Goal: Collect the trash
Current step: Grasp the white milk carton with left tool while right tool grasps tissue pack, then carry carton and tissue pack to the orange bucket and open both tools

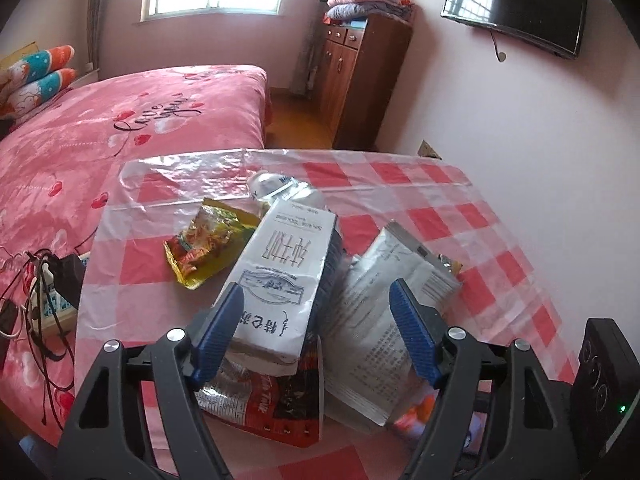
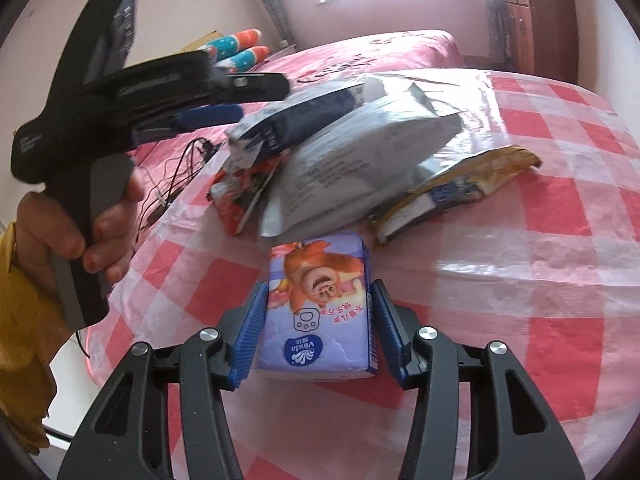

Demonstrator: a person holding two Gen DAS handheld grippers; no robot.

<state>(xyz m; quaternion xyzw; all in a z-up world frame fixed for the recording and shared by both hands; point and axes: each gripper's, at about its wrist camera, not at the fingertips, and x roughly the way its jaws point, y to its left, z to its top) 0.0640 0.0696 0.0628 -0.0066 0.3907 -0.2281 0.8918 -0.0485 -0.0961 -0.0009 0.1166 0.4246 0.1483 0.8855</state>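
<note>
My right hand-held gripper clamps the tissue pack; my left hand-held gripper gapes over wrappers on the checkered table beside a pink bed.

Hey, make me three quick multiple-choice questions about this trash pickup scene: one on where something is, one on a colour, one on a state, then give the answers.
1. Where does the tissue pack sit?
A. between the right gripper's fingers
B. on the bed pillows
C. on top of the wooden cabinet

2. What colours is the checked table cover?
A. green and yellow
B. red and white
C. black and grey

3. How does the white carton lie?
A. upright on its base
B. hanging in the air
C. tipped over on other wrappers

Answers:
1. A: the pack fills the gap of the right gripper, between both blue fingers.
2. B: red and white squares show across the table.
3. C: it leans across the red wrapper, beside the silver pouch.
</note>
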